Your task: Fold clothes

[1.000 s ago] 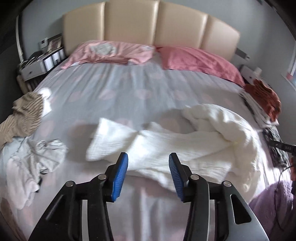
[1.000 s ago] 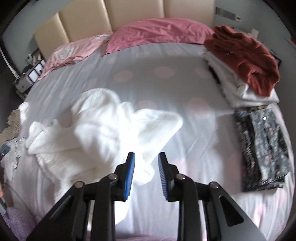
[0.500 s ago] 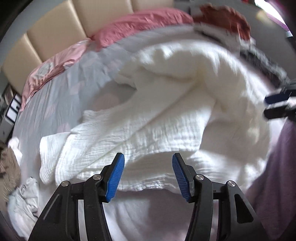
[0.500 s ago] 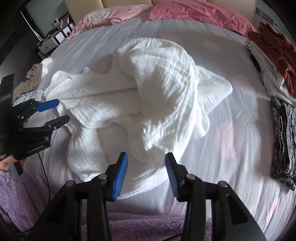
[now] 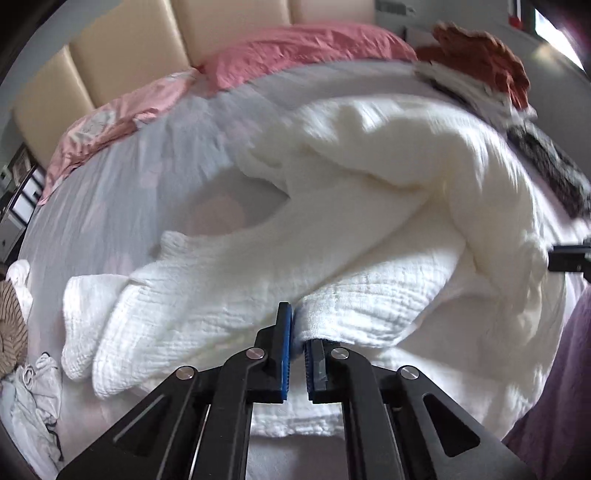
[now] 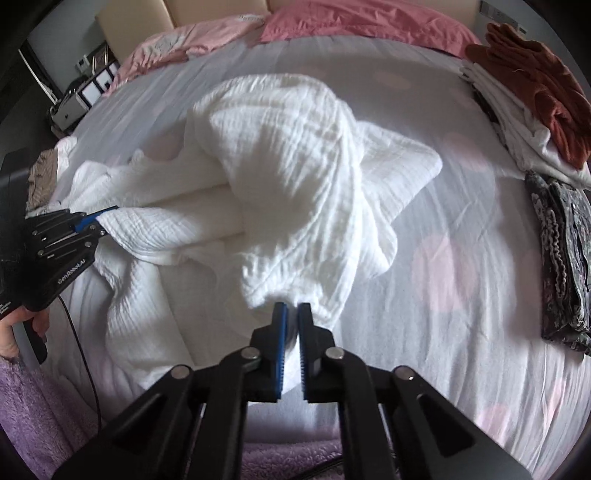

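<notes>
A crumpled white crinkle-cotton garment (image 5: 369, 229) lies bunched in the middle of the bed; it also fills the centre of the right wrist view (image 6: 288, 166). My left gripper (image 5: 298, 332) is shut on a fold at the garment's near left edge; it also shows at the left of the right wrist view (image 6: 94, 221). My right gripper (image 6: 291, 314) is shut on the garment's near right edge, lifted slightly. Its dark tip shows at the right edge of the left wrist view (image 5: 570, 256).
The bed has a grey sheet with pink dots (image 6: 443, 258) and pink pillows (image 6: 362, 18). Folded clothes are stacked at the right: rust and white (image 6: 532, 81), dark patterned (image 6: 565, 258). Loose clothes lie at the left (image 5: 22, 354). A purple fleece (image 6: 33, 413) is near me.
Both grippers moved down to the white garment and closed on its near edges. They were open above it half a second ago.
</notes>
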`<state>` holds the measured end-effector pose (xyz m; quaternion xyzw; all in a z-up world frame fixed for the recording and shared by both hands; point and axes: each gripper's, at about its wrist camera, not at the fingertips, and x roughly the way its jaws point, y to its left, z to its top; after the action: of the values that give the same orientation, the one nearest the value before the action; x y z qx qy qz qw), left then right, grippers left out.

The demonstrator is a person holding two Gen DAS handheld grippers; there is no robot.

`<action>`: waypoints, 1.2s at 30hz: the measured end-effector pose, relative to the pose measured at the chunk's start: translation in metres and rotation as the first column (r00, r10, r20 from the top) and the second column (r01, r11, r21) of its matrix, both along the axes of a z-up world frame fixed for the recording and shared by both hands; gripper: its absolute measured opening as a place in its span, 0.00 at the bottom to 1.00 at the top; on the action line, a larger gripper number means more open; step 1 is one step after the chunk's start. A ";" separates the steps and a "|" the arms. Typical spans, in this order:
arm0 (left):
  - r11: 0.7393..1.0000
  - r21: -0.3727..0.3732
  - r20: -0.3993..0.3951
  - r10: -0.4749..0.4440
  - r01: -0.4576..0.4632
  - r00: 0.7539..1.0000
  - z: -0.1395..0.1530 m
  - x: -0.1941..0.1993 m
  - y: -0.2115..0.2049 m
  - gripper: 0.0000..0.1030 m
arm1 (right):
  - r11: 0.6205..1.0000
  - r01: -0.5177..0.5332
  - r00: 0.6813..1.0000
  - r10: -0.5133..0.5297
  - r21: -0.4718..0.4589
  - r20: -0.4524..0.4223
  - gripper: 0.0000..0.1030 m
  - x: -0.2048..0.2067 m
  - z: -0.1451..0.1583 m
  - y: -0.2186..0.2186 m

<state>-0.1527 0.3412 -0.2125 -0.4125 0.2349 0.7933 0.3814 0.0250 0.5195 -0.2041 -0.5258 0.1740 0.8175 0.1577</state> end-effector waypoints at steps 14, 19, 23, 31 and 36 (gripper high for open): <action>0.853 0.332 -0.061 0.446 -0.403 0.893 0.093 -0.038 -0.123 0.04 | 0.999 0.015 0.998 -0.013 0.032 -0.063 0.08 0.007 0.030 -0.006; 0.818 0.278 -0.015 0.528 -0.504 0.849 0.074 -0.049 -0.151 0.05 | 0.998 -0.060 0.998 0.060 -0.019 0.022 0.22 -0.007 0.004 -0.022; 0.793 0.275 0.005 0.565 -0.544 0.825 0.066 -0.052 -0.155 0.05 | 0.989 -0.134 0.991 0.135 -0.062 0.018 0.22 -0.008 -0.001 -0.031; 0.740 0.344 -0.040 0.627 -0.578 0.778 0.082 -0.044 -0.173 0.05 | 0.965 -0.242 0.964 0.251 -0.101 0.089 0.26 -0.019 -0.018 -0.045; 0.680 0.398 -0.024 0.679 -0.616 0.734 0.095 -0.039 -0.196 0.05 | 0.973 -0.229 0.968 0.229 -0.012 0.102 0.05 -0.024 -0.012 -0.045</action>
<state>-0.1917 0.1456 -0.1178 -0.3217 -0.0462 0.9377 0.1229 0.0009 0.4742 -0.2162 -0.5837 0.1041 0.8021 0.0710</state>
